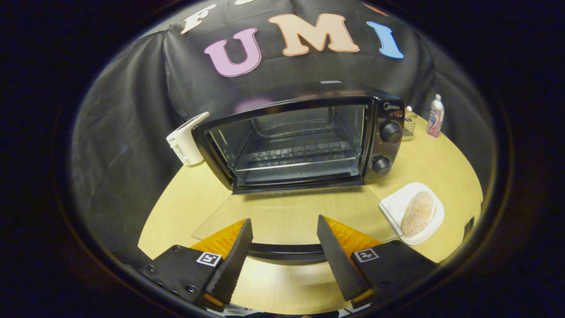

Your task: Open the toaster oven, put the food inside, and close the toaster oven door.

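**Bread next, and it looks squishy**

Door's down flat on my toaster oven (304,137), glass door (287,216) lying open over the tabletop (446,168) with its handle bar (287,251) sitting right between my jaws. My gripper (284,251) is spread wide, holding nothing.

Food is a pale, crumbly-looking piece of bread (417,213) on a white plate (397,202), just past the door's right corner, ahead of my right finger.

My guess: light, soft, easy to crush or shed crumbs, and that plate looks slick enough to slide. I'd pinch the bread across its narrow width near the middle, gently. Rack (300,152) inside looks bare, so there's room. For closing, the handle bar looks stiff and safe to push.
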A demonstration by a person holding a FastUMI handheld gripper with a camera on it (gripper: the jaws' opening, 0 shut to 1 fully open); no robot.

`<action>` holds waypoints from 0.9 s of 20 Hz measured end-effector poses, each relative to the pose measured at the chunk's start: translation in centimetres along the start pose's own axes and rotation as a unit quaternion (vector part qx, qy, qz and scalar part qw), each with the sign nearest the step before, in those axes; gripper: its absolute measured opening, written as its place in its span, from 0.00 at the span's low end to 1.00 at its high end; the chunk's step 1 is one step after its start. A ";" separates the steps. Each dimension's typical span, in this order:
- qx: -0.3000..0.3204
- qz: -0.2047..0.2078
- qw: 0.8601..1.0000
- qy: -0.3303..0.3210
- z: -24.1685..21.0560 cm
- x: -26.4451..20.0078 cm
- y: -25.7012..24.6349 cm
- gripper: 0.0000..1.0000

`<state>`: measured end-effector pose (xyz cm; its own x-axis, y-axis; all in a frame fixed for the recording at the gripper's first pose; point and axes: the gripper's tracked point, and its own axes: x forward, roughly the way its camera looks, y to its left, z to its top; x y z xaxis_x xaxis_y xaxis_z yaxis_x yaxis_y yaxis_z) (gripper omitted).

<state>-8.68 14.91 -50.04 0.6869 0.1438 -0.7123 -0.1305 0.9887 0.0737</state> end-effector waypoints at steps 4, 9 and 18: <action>-0.011 -0.020 0.998 0.054 -3.7 1.6 -0.9 0.92; -0.036 -0.025 0.998 0.042 -3.8 1.6 -1.2 0.92; -0.020 0.014 0.999 0.048 -2.5 0.6 -0.8 0.92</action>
<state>-9.93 14.07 -52.27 0.6109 0.1648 -0.7744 -0.1790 0.9815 0.0676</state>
